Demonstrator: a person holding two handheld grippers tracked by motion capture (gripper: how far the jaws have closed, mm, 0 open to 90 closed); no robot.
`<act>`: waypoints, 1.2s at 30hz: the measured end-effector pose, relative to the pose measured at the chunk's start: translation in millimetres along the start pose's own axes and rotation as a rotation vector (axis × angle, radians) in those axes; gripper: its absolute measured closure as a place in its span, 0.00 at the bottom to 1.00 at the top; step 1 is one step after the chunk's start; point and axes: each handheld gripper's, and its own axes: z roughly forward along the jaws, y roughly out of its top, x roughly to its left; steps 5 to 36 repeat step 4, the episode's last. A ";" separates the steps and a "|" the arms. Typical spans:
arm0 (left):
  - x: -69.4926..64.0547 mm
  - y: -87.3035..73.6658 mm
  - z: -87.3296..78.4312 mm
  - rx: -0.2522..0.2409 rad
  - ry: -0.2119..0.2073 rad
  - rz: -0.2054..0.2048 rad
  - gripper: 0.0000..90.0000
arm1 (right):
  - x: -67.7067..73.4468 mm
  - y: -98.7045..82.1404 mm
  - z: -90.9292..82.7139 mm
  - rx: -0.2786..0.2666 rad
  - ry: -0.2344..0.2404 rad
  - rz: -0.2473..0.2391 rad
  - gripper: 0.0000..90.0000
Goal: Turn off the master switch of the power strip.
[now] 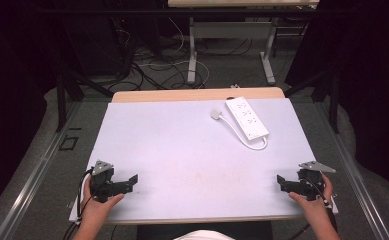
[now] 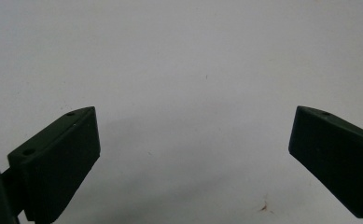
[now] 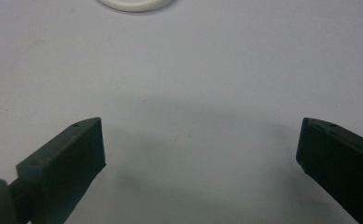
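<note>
A white power strip (image 1: 247, 117) lies at the back right of the pale table top (image 1: 182, 150), its white cable (image 1: 252, 142) looping to a plug (image 1: 217, 114) beside it. My left gripper (image 1: 131, 182) rests near the front left corner, held by a hand, jaws pointing right. In the left gripper view that gripper (image 2: 195, 140) stands open over bare table. My right gripper (image 1: 280, 182) sits near the front right corner, jaws pointing left. In the right gripper view it (image 3: 200, 149) is open with nothing between the jaws, and a bend of the cable (image 3: 135, 4) shows at the top edge.
A wooden strip (image 1: 197, 94) edges the table's far side. Beyond it, floor with tangled cables (image 1: 157, 65) and the white legs of another table (image 1: 192, 50). Dark curtains flank both sides.
</note>
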 end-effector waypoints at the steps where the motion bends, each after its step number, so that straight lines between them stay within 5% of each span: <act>1: 0.0 -0.2 0.4 -0.006 0.000 -0.001 0.02 | -0.4 0.0 -0.3 -0.002 -0.007 -0.003 0.01; 36: 0.3 0.1 0.7 0.000 0.001 0.000 0.02 | -0.9 0.2 -1.3 -0.002 -0.005 -0.004 0.01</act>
